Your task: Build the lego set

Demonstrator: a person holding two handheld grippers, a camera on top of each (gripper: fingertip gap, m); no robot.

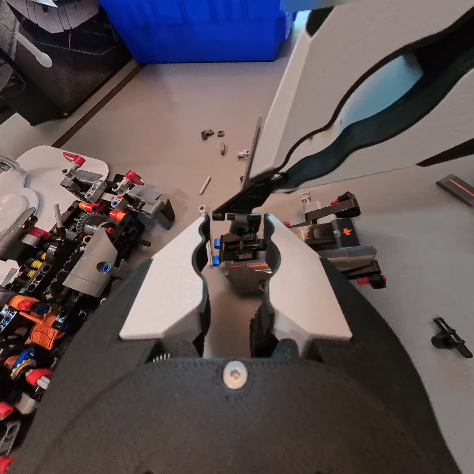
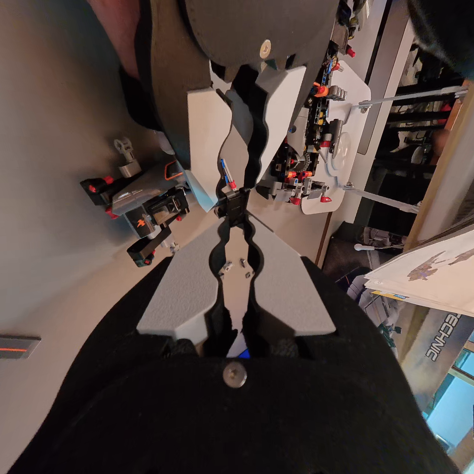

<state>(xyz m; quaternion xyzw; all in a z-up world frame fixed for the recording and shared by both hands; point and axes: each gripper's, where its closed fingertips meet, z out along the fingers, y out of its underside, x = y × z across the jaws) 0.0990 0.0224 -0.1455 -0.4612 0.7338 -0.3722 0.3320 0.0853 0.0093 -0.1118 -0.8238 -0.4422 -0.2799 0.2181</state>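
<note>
I am working over a plain grey tabletop, matte and evenly lit, with soft shadows on it. At its far end sits a big blue plastic bin, its side touching the table surface. To the left, the table ends at a dark brown edge strip, and beyond that edge I see a black box or case with a pale rod lying across it. In the right wrist view a tall pale panel runs beside the table, with dark shelving behind it. Low right there, bright bluish light shows, perhaps a window; I cannot tell.
</note>
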